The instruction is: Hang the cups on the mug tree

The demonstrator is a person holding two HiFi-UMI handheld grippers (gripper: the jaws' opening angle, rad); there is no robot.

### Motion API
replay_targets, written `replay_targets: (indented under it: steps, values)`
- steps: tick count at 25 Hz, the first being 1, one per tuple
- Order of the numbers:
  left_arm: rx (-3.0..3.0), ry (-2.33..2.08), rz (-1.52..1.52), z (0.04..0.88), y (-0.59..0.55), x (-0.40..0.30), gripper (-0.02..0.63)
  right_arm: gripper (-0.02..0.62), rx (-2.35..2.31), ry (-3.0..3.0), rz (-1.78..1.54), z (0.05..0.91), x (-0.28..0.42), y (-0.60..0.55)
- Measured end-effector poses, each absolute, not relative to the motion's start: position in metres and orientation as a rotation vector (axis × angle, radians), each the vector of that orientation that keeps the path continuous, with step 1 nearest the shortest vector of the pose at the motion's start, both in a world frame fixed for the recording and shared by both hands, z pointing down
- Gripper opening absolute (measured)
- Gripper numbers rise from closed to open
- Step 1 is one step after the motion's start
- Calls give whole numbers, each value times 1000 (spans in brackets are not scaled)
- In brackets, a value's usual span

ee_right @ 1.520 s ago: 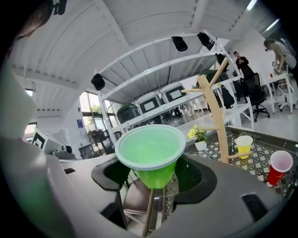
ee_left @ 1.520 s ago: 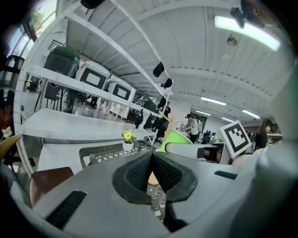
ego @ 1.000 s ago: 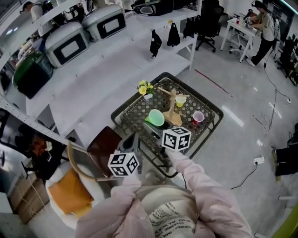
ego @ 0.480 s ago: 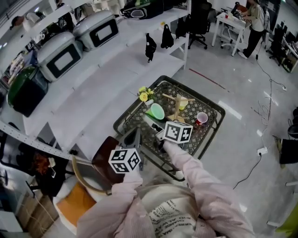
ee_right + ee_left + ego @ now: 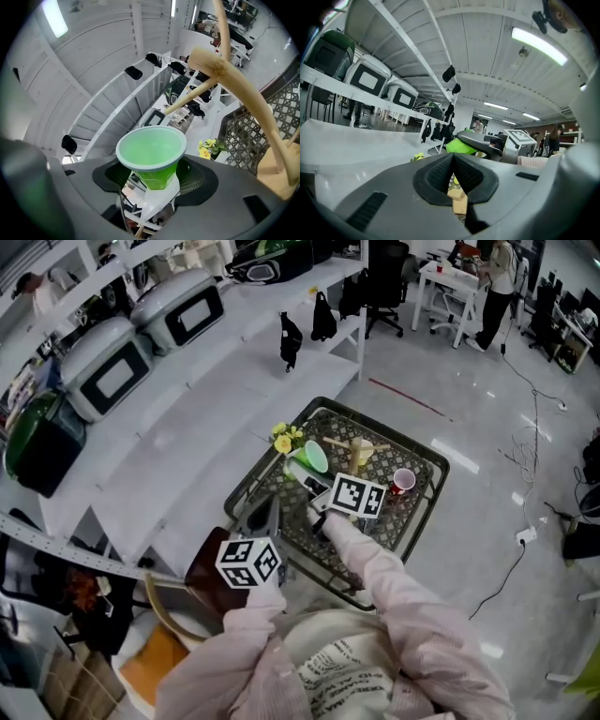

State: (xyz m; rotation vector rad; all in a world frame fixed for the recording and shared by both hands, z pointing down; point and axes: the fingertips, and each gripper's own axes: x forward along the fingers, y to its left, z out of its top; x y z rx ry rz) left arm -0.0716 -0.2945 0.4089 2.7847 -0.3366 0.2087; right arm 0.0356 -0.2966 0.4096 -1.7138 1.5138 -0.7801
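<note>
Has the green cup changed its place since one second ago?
Yes. In the head view the green cup has moved away from the person, much closer to the yellow flowers.

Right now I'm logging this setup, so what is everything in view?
Wire-mesh metal table: one, dark, on the floor.
Branched wooden mug tree: one, tan, mid-table.
Cone-shaped plastic cup: one, green, clamped in the right tongs.
Small plastic cup: one, pink, table's right side.
Small pale cup: one, yellowish, on the mug tree.
Flower sprig: one, yellow, table's far left corner.
Boxy hard cases: two, grey, on white shelving.
Hanging bags: two, black, shelving edge.
Left tongs: one, grey, shut, empty.
Right tongs: one, grey, holding the green cup.
</note>
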Motion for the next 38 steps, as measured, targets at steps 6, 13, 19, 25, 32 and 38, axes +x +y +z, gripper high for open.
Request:
replay_targets:
  steps: [6,13,19,25,32,38]
  values:
    - [2789,-324,208,409,-301,-66,-2,291,-1666,1435,-774,407,49,-303]
    - [2790,-323,224,411,-307,-61,-2,291,-1566,1329,-760,402,62,-302]
    - [2792,-319,230,413,-305,-56,-2,291,-1471,1238,-751,402,73,-296]
    - [2790,-320,231,413,-304,-53,-2,291,-1406,1144,-732,404,82,-289]
    - [2794,-322,230,411,-302,-50,-2,291,-1297,1043,-694,404,90,-280]
    - [2793,-317,233,410,-297,-45,-3,291,-1238,986,-689,408,96,-273]
